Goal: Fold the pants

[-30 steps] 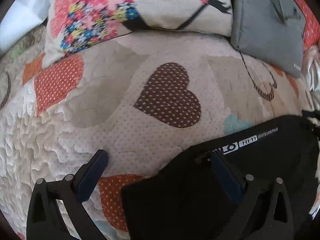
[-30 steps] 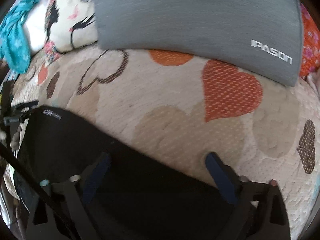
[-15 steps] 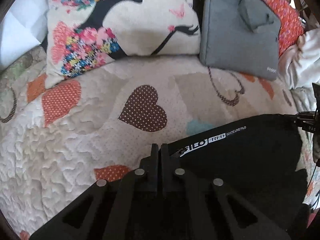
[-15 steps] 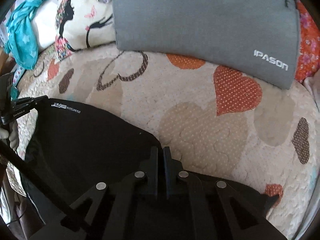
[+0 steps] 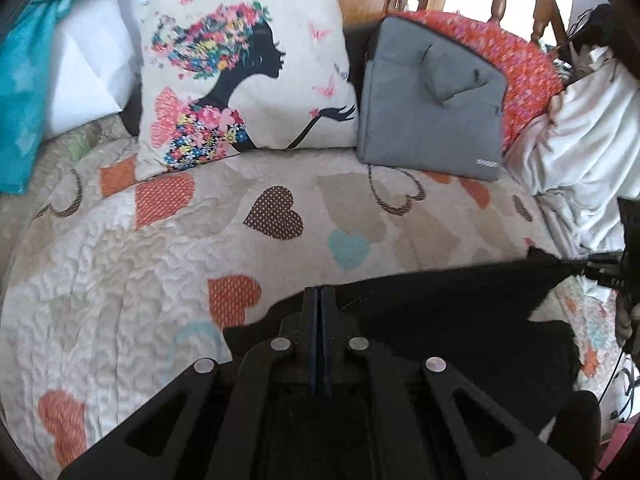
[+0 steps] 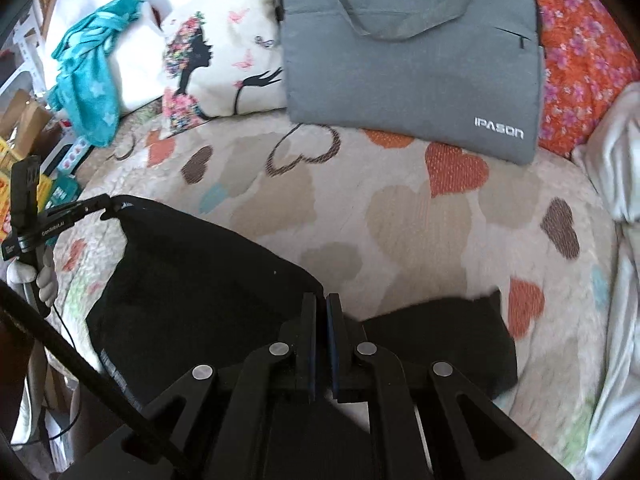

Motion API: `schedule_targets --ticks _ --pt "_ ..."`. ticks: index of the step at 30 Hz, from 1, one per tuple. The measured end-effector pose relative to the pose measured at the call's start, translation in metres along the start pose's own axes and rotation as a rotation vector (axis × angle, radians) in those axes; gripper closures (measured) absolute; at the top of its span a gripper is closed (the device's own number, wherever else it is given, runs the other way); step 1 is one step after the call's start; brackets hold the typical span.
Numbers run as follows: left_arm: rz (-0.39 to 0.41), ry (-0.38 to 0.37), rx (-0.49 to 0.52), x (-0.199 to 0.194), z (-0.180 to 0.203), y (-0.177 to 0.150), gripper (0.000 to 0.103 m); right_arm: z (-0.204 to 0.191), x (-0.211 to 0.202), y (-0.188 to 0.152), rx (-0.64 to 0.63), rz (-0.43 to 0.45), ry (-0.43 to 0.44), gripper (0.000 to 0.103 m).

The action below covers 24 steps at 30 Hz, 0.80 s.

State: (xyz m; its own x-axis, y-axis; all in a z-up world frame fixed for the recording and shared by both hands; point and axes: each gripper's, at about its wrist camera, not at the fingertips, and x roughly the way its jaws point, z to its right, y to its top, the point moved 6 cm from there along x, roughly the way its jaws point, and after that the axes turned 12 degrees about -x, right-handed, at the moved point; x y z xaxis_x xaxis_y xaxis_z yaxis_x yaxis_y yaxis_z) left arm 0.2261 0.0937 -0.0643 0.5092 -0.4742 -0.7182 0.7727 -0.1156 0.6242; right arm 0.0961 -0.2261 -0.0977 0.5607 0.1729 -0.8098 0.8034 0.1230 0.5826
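Observation:
Black pants hang between my two grippers above the heart-patterned quilt. My left gripper is shut on one corner of the pants' edge. My right gripper is shut on the other corner; the pants spread left from it and a loose part lies on the quilt to the right. The left gripper shows at the left of the right wrist view, pinching the pants. The right gripper shows at the right of the left wrist view.
A printed pillow and a grey laptop bag lean at the back of the bed. A teal towel lies at the far left. White bedding and an orange floral cover are at the right.
Both grippers went from open to shut on the pants' edge, then lifted it off the quilt and drew back. The pants now hang stretched between them.

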Motion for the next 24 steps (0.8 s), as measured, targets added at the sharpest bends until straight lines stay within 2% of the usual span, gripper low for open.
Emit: schedule_targets --ticks 7,13,16,19,21,23,24 --pt "0.045 0.004 -0.028 -0.064 -0.016 -0.053 0.103 -0.045 -0.026 -0.08 0.035 -0.04 0.061 0.098" --pt "-0.004 0.1 -0.09 -0.089 -0.06 -0.118 0.103 -0.081 -0.015 -0.159 0.085 -0.143 0.122 0.098" --pt "-0.022 0.116 -0.138 -0.094 -0.078 -0.134 0.103 -0.091 -0.007 -0.183 0.068 -0.212 0.108 0.098" --pt "-0.027 0.13 -0.163 -0.091 -0.084 -0.136 0.102 -0.089 -0.009 -0.191 0.099 -0.23 0.094 0.098" --pt "-0.036 0.135 -0.163 -0.084 -0.081 -0.134 0.097 -0.079 -0.02 -0.187 0.158 -0.193 0.108 0.092" --pt "-0.039 0.127 -0.169 -0.074 -0.075 -0.129 0.079 -0.059 -0.041 -0.179 0.233 -0.114 0.084 0.071" --pt "-0.039 0.122 -0.172 -0.068 -0.073 -0.126 0.074 -0.043 -0.053 -0.176 0.281 -0.067 0.05 0.064"
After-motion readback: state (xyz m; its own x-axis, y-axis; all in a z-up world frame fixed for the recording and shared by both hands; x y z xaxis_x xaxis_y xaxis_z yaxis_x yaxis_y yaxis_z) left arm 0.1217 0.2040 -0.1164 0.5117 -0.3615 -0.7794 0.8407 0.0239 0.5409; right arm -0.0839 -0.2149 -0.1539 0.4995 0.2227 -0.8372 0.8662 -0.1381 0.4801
